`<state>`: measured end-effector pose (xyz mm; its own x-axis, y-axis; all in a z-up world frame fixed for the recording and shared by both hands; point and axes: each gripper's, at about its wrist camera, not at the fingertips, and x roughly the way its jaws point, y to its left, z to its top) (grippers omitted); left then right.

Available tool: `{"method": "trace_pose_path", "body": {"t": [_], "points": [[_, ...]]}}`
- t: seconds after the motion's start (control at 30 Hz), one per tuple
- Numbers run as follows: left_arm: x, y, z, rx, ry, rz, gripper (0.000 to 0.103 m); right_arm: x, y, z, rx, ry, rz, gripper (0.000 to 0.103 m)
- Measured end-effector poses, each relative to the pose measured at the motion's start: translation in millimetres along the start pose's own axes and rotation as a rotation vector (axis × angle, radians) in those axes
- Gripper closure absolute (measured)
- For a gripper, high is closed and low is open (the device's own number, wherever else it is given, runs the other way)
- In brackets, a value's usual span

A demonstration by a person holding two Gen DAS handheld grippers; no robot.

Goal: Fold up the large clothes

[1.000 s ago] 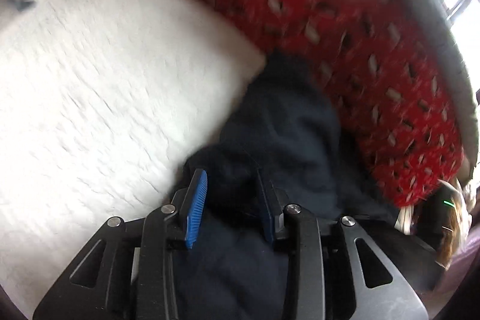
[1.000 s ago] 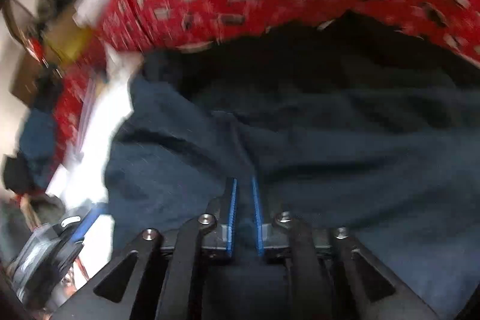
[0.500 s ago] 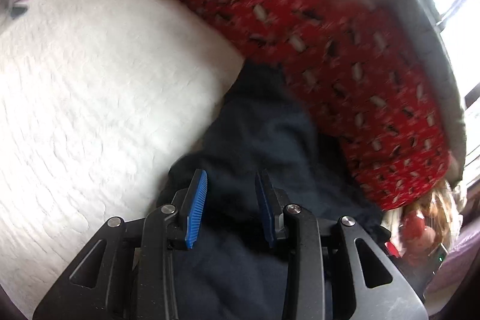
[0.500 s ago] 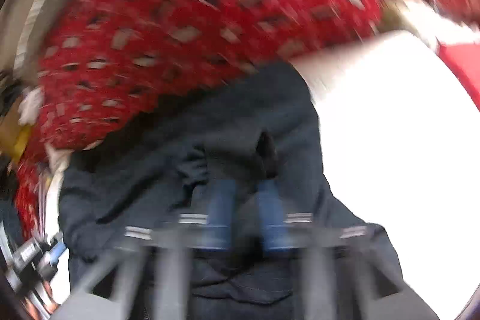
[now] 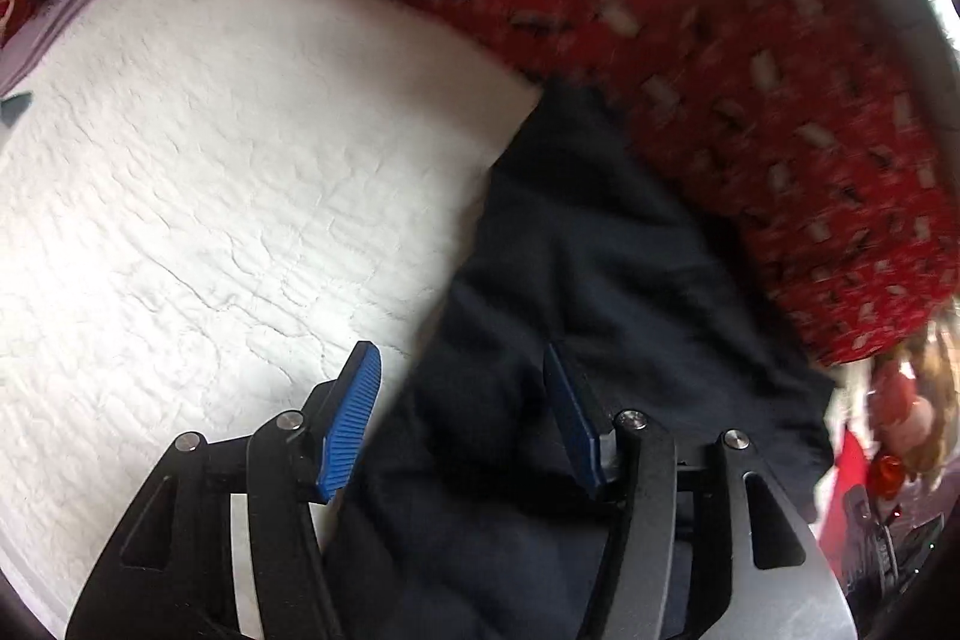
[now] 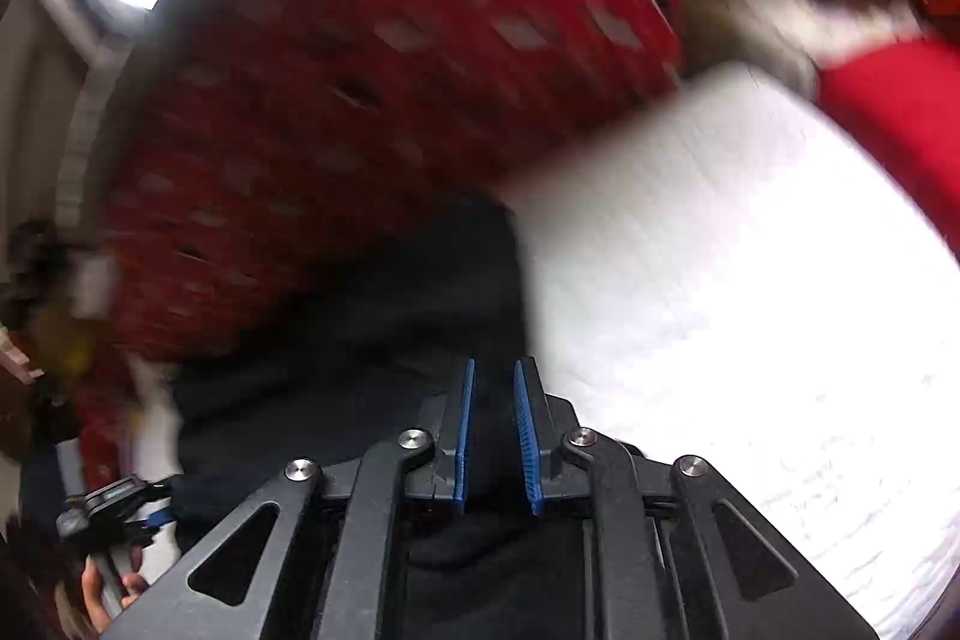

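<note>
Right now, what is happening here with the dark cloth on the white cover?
A person is folding a dark navy garment that lies on a white textured bed cover, beside a red patterned blanket. The left tool has just been opening; its blue pads stand apart over the garment's edge and do not press on it. The right tool has its pads close together with dark fabric between them; whether they pinch it cannot be told, because that view is blurred.

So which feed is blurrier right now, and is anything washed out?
Right wrist view: heavy motion smear over the red patterned blanket, the white bedspread blown out, the dark garment nearly featureless. Left wrist view: sharper, bedspread texture readable, only the blanket at the top smeared, glare at the upper right rim.
</note>
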<state>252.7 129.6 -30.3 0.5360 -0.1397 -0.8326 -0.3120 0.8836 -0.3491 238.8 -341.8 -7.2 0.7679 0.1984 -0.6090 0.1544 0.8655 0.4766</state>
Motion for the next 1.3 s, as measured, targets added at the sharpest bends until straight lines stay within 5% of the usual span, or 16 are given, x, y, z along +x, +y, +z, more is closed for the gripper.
{"method": "trace_pose_path", "body": {"t": [0.1,0.2,0.3,0.43,0.5,0.7,0.83,0.9,1.0,1.13,1.3], "points": [[6,-17,-15,0.083,0.020,0.032,0.046,7,11,-12,-0.044,0.054,0.080,0.082],[41,-31,-35,0.163,0.135,0.125,0.045,53,5,-37,-0.053,0.251,-0.005,0.085],[33,-43,-46,0.246,0.151,0.166,0.044,51,-8,-46,0.029,0.257,0.008,0.085],[14,-29,-65,0.177,0.268,0.066,0.044,24,-18,-55,0.053,0.352,-0.015,0.083],[2,-18,-80,0.159,0.318,0.050,0.044,8,-23,-69,0.017,0.412,-0.051,0.075],[-27,15,-128,0.141,0.465,0.031,0.044,-50,-49,-108,0.002,0.502,-0.057,0.074],[-55,50,-157,0.117,0.489,-0.028,0.044,-104,-66,-129,0.000,0.488,-0.032,0.064],[-64,72,-170,0.102,0.492,-0.041,0.044,-132,-78,-133,-0.010,0.457,-0.058,0.046],[-76,102,-189,0.077,0.504,-0.049,0.044,-159,-99,-146,-0.040,0.433,-0.115,0.044],[-79,131,-210,0.048,0.550,-0.095,0.044,-169,-126,-160,0.034,0.460,-0.047,0.043],[-62,127,-238,0.053,0.632,-0.205,0.044,-147,-110,-174,0.046,0.514,0.083,0.040]]}}
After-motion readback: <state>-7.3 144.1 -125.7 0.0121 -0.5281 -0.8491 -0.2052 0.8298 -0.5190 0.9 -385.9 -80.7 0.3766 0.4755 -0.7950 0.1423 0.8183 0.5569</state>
